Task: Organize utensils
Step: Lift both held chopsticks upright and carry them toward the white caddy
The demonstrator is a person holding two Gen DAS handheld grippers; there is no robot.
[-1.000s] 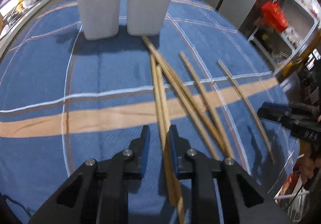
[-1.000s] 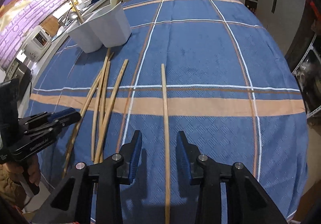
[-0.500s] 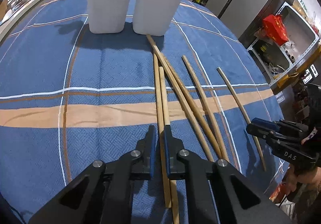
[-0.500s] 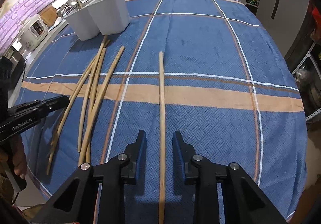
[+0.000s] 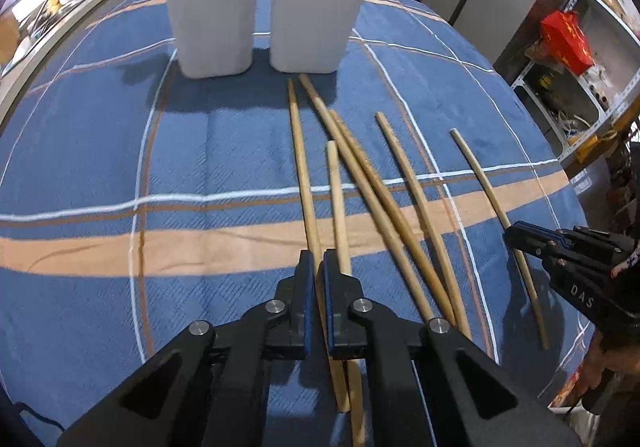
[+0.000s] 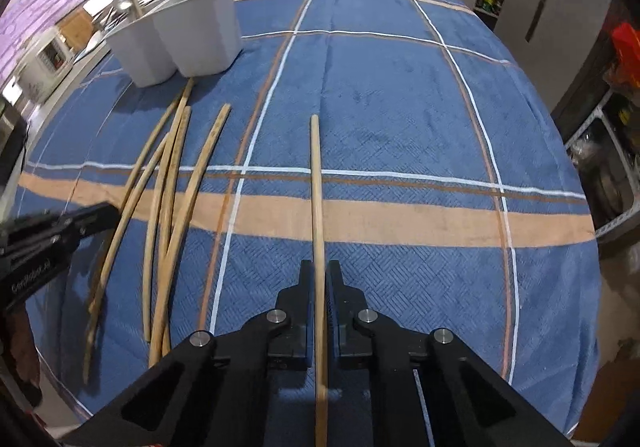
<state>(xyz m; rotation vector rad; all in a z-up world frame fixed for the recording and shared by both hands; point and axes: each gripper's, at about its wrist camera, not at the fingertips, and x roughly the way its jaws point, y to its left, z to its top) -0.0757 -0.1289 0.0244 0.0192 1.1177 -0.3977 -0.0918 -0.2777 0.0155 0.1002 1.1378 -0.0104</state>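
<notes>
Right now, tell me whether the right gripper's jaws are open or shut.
Shut: the right gripper has its jaws pressed against the long wooden chopstick lying on the blue plaid tablecloth.

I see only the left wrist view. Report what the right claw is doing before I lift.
Observer: The right claw is shut on the lone long wooden chopstick.
Operator: Tell me where along the stick it grips.
Observer: Well back from the far tip; the stick's rear part runs on under the claw, out of frame.
Operator: Check its neighbours.
Observer: It lies apart from the bundle of wooden chopsticks on the blue plaid tablecloth.
</notes>
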